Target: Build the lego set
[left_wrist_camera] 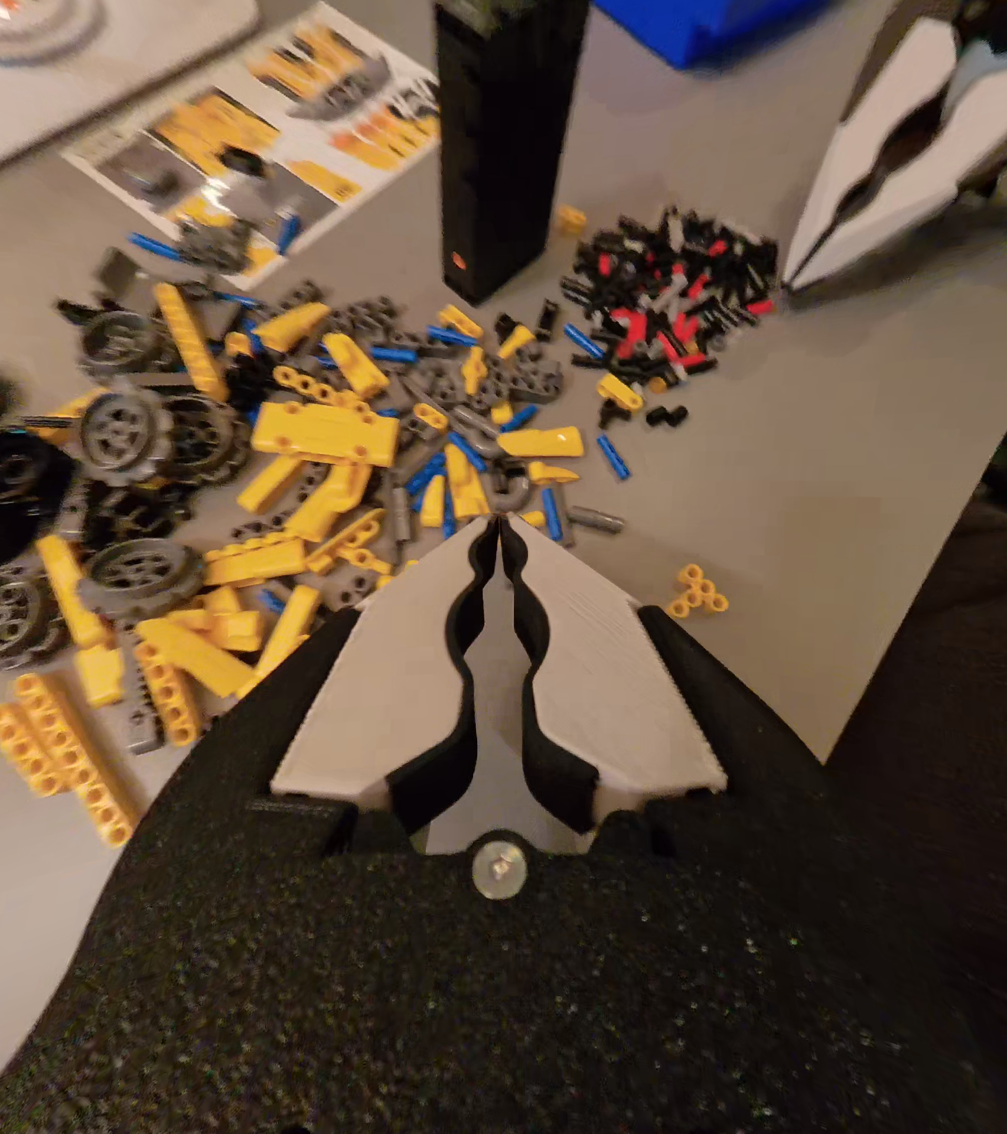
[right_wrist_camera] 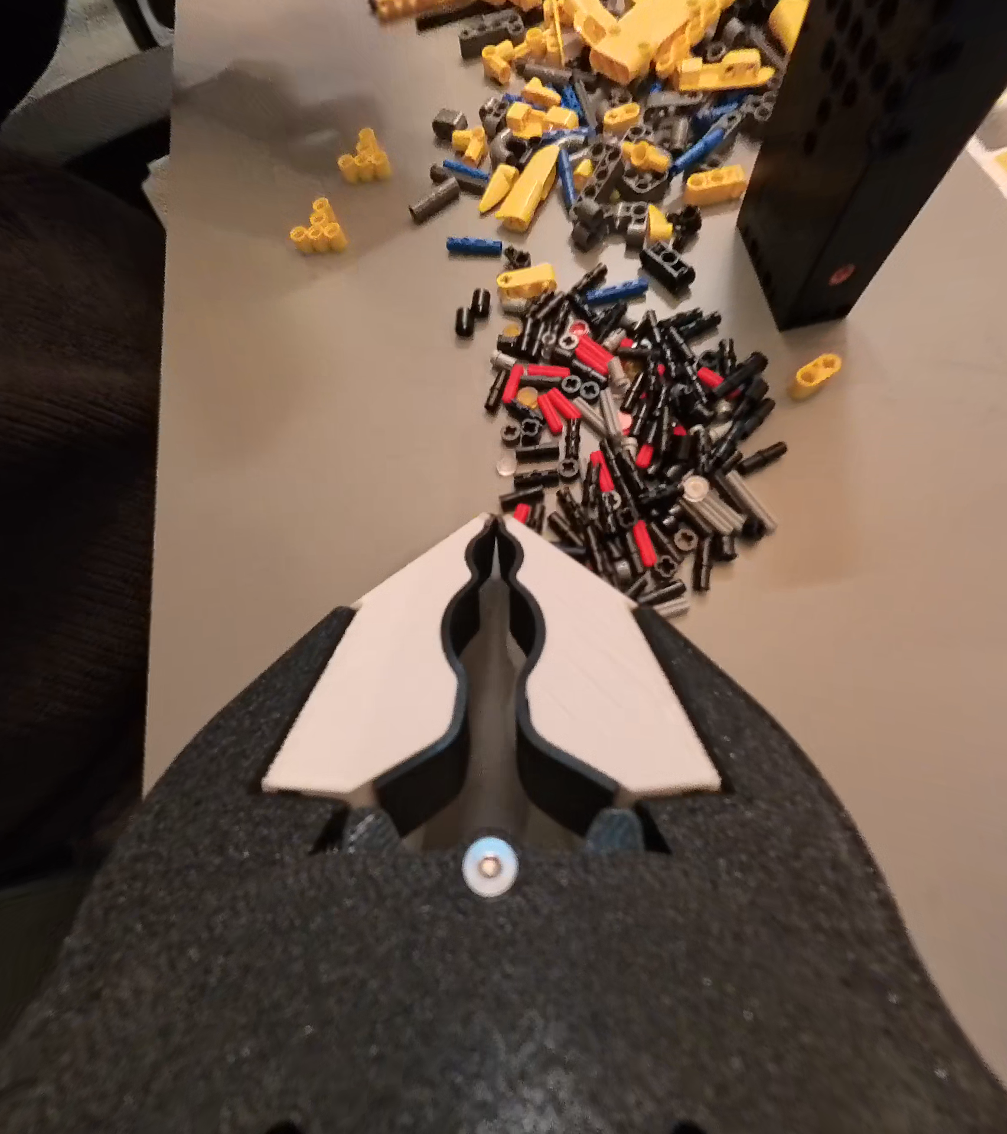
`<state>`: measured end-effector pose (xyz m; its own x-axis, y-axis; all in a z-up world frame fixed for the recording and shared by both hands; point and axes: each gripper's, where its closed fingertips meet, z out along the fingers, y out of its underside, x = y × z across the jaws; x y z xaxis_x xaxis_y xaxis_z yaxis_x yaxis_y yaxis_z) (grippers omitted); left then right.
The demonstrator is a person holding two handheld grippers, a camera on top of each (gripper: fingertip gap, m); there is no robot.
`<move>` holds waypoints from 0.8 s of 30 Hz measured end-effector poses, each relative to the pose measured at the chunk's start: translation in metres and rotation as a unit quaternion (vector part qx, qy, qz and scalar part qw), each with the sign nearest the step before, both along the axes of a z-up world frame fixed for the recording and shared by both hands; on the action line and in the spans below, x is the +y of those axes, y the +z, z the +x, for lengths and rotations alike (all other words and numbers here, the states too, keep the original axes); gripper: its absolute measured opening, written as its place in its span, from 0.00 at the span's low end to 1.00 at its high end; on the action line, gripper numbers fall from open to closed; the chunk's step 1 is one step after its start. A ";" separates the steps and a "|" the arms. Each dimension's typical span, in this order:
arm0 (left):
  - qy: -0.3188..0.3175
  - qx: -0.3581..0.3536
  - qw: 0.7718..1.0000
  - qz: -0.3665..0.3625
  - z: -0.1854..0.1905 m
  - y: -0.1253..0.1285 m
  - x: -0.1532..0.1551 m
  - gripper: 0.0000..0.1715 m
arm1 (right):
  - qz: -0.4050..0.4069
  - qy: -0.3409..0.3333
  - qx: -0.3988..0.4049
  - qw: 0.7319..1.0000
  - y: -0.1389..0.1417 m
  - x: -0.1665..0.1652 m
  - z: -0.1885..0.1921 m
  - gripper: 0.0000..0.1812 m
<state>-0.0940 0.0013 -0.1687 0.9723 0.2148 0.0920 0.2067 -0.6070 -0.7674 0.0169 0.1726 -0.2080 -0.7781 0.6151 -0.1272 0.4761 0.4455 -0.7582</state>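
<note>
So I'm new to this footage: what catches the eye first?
A sprawl of yellow plastic building beams and panels with black toothed wheels covers the grey table. A tall black perforated block stands behind, beside a pile of small black and red pins. Both hand-held grippers look shut and empty.

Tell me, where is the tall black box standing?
The tall black box stands upright on the grey table, between the instruction sheet and the pile of black and red pins.

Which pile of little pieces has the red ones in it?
The small pile of pins beside the right gripper: black, grey and red. The big pile by the left gripper is yellow, blue and grey.
</note>
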 end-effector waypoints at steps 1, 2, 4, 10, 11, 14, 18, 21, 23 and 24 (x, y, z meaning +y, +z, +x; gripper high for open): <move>0.014 0.002 1.000 0.012 -0.008 0.004 -0.002 0.00 | 0.007 -0.003 0.009 1.000 0.004 0.001 -0.003 0.00; 0.027 0.008 0.999 0.022 -0.016 0.008 -0.003 0.00 | 0.013 -0.006 0.020 1.000 0.009 0.002 -0.006 0.00; 0.029 0.017 0.999 0.042 -0.023 0.012 -0.001 0.00 | 0.010 -0.014 0.050 0.999 0.023 0.000 -0.017 0.00; -0.019 0.074 0.994 0.082 -0.019 0.006 0.022 0.00 | -0.042 -0.092 0.183 0.978 0.071 -0.008 -0.070 0.00; -0.031 0.089 0.991 0.090 -0.022 0.006 0.028 0.00 | -0.041 -0.117 0.203 0.971 0.075 -0.003 -0.081 0.00; -0.033 0.090 0.989 0.108 -0.032 0.007 0.042 0.00 | -0.071 -0.162 0.227 0.958 0.086 0.007 -0.098 0.00; -0.047 0.048 0.978 0.198 -0.020 0.025 0.049 0.00 | -0.129 -0.197 0.246 0.940 0.097 0.022 -0.093 0.00; -0.044 0.046 0.972 0.227 -0.018 0.033 0.044 0.00 | -0.170 -0.255 0.247 0.920 0.101 0.051 -0.087 0.00; -0.044 0.035 0.966 0.252 -0.019 0.041 0.041 0.00 | -0.212 -0.281 0.257 0.900 0.114 0.068 -0.081 0.00; -0.043 0.026 0.963 0.263 -0.020 0.044 0.039 0.00 | -0.237 -0.291 0.268 0.887 0.123 0.076 -0.077 0.00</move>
<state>-0.1139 0.0403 -0.1248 0.9908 0.0699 0.1162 0.1253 -0.1447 -0.9815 -0.0605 0.2487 -0.0853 -0.3735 0.9085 -0.1874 0.0357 -0.1878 -0.9816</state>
